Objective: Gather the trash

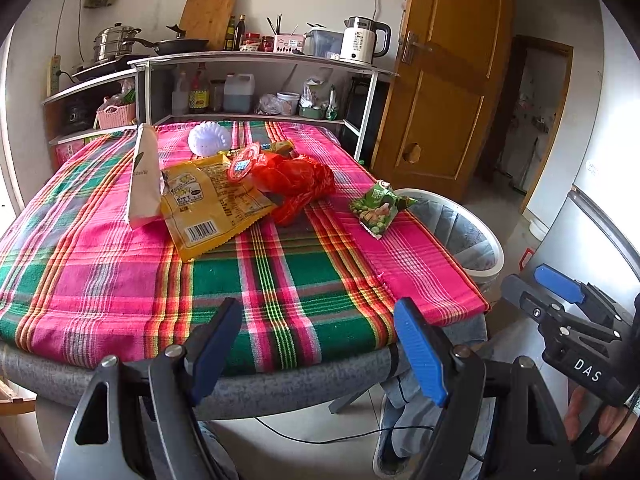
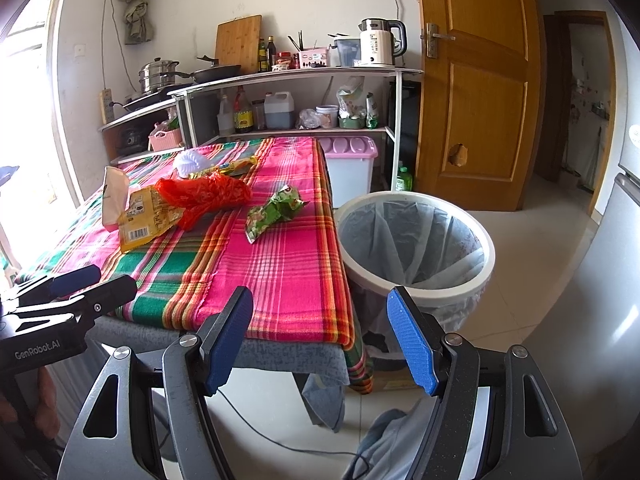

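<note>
On plaid cloth [image 1: 120, 272], crinkled green wrapper [image 1: 380, 208], glossy yellow packet [image 1: 212, 208].

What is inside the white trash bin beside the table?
The white trash bin holds a translucent liner bag, draped over the rim. No trash shows in the visible part; the very bottom is hidden by the bag's folds and the near rim.

Home kitchen. Open shelving [image 2: 288, 76] stocked with a steamer pot [image 2: 158, 74], frying pan [image 2: 218, 72], cutting board [image 2: 238, 42], electric kettle [image 2: 378, 42] and sauce bottles [image 2: 243, 114] (wooden door [image 2: 476, 80] alongside); plaid-covered table [image 2: 280, 264], lined trash bin [image 2: 416, 248], refrigerator [image 2: 624, 216].
</note>
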### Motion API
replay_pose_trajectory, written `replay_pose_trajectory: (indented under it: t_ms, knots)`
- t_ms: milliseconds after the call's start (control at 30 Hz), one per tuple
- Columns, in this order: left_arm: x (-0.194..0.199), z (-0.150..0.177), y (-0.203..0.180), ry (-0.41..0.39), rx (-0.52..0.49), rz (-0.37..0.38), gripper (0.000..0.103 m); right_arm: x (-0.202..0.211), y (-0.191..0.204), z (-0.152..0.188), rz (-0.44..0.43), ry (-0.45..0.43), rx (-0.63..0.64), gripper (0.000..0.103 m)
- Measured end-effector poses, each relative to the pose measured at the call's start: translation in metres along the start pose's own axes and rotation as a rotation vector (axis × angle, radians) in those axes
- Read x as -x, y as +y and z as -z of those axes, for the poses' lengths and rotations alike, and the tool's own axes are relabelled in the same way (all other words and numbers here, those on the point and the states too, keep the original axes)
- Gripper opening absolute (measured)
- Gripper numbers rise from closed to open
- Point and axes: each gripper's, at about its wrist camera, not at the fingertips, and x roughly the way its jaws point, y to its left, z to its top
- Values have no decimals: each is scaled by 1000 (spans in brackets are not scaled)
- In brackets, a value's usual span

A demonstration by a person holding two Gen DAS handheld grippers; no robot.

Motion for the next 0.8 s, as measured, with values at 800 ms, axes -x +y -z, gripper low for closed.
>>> replay_pose_trajectory:
  t_ms: [800]
  knots:
    - [-60,-80,38,-8,38,53,72,-92,11,-49,-154,117,-44,69]
